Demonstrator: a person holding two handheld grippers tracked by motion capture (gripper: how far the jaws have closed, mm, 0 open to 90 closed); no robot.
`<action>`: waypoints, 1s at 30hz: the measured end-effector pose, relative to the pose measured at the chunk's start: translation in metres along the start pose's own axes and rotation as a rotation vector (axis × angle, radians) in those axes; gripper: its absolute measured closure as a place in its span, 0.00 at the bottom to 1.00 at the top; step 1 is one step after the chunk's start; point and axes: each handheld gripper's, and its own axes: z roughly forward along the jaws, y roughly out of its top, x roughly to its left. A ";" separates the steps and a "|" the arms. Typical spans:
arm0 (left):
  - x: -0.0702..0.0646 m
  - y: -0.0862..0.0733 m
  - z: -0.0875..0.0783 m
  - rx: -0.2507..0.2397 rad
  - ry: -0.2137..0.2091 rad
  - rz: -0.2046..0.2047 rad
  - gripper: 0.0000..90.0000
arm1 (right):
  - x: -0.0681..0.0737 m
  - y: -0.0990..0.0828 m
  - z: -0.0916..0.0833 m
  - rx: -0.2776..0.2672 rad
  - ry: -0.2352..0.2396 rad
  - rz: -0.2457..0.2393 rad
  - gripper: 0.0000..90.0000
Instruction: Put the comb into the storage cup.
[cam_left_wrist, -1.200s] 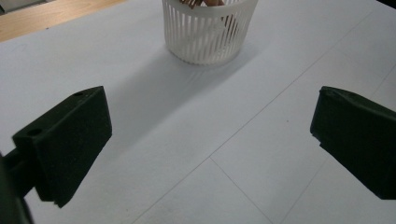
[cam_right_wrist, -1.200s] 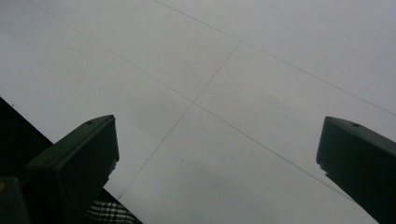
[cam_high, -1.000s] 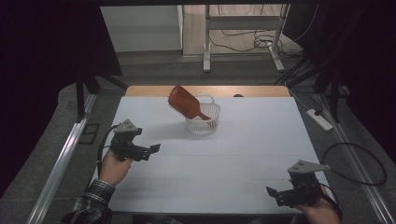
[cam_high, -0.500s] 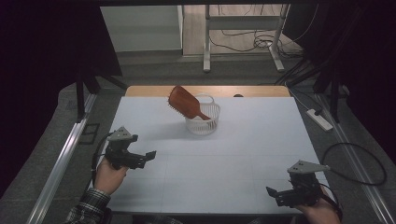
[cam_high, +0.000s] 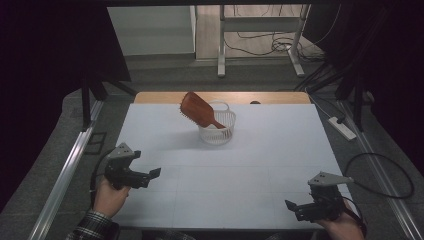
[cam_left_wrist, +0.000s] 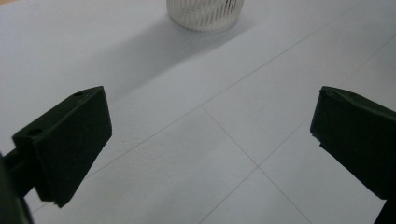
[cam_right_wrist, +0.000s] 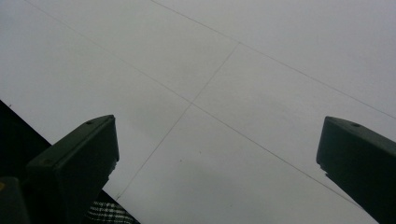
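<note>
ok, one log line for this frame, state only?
left hand-held gripper: open, empty, near table edge | right hand-held gripper: open, empty | brown wooden paddle hairbrush: handle in white slatted plastic basket

— What sort of place was it?

— A lab or test room. A white table marked in a grid sat between metal rails, dark curtains hung at both sides, and cables trailed over the floor at the top, with a power strip at right.
</note>
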 end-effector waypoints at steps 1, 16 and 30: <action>0.000 0.000 0.000 0.000 0.000 0.000 0.00 | 0.000 0.000 0.000 0.000 0.000 0.000 0.00; -0.003 -0.020 -0.017 0.008 0.024 -0.017 0.00 | 0.001 0.000 0.000 0.001 -0.004 -0.004 0.00; -0.007 -0.035 -0.027 0.025 0.037 -0.029 0.00 | 0.001 0.000 0.000 0.006 -0.007 -0.009 0.00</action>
